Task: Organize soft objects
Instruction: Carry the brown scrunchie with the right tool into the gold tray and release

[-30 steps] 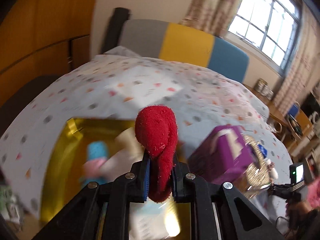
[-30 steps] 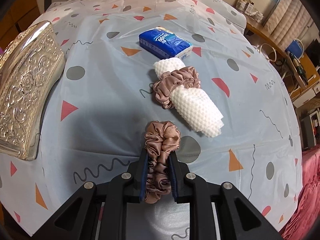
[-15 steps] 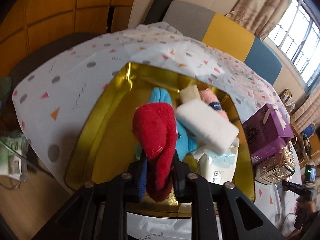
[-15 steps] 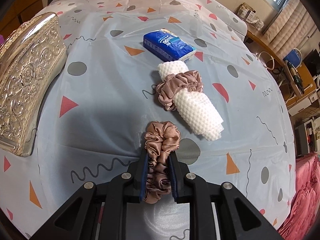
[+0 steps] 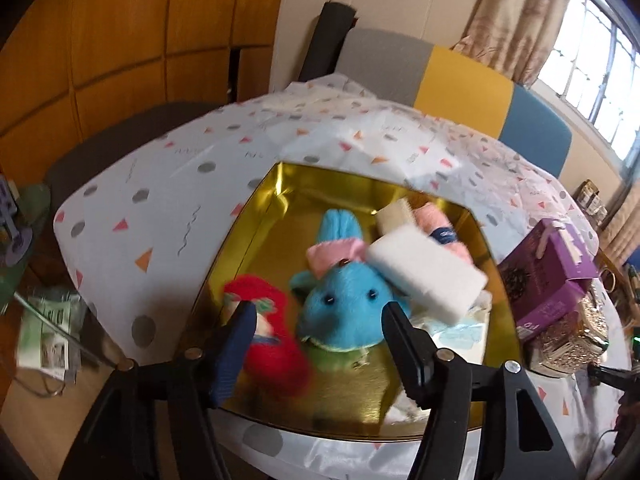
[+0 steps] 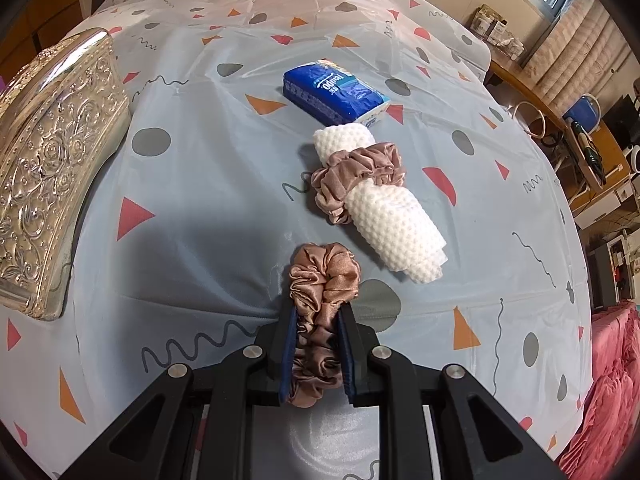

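Now the opening left gripper [image 5: 318, 326] hangs over the tray-bound red plush [image 5: 268, 340]; the right gripper [image 6: 318, 344] pinches a scrunchie [image 6: 320, 308].

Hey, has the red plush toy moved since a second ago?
Yes. The red plush toy has dropped from between the opening left gripper's fingers into the gold tray, landing left of the blue plush.

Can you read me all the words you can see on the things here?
"Tempo": on the blue tissue pack on the tablecloth; its smaller print is too small to read.
Purple box: no readable words.
Blue label on the pink roll in the gold tray: too blurred.
Green-and-white packet beside the table: too blurred.
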The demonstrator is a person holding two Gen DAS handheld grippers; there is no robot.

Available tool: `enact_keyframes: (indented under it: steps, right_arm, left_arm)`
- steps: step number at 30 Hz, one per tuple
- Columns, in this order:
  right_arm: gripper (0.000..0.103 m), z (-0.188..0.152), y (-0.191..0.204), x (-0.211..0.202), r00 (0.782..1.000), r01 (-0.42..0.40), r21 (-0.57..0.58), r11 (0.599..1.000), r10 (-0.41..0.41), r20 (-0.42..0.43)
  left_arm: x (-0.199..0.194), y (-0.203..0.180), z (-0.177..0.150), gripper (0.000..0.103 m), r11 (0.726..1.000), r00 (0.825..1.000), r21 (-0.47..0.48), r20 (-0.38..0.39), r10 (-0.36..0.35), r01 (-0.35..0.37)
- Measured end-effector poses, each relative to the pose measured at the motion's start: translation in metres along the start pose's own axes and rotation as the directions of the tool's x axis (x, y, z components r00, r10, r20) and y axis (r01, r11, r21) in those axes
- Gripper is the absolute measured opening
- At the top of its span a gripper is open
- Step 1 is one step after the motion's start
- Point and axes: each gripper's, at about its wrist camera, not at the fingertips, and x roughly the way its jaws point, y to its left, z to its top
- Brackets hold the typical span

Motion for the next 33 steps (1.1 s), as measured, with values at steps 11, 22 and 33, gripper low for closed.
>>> enact_keyframes:
  steps: [11, 22, 33]
  right_arm:
    - [0.016, 0.0, 0.002, -0.002, 1.0, 0.009, 0.008, 1.0, -0.009, -0.002]
    - [0.015, 0.007, 0.01, -0.018, 0.992, -0.123, 0.069, 0.99, 0.12, 0.044]
    - [0.015, 0.042, 0.022, -0.06, 0.961, -0.223, 0.087, 0.971, 0.204, 0.186]
  left_arm:
    - [-0.018, -0.047, -0.001, 0.073, 0.989, 0.996, 0.12, 0.019, -0.084, 0.081]
    - [-0.025, -0.071, -0.011, 0.076, 0.972, 0.993, 0.206, 0.014, -0.12, 0.114]
    - [-0.025, -0.083, -0.018, 0.077, 0.958, 0.988, 0.242, -0.008, -0.156, 0.153]
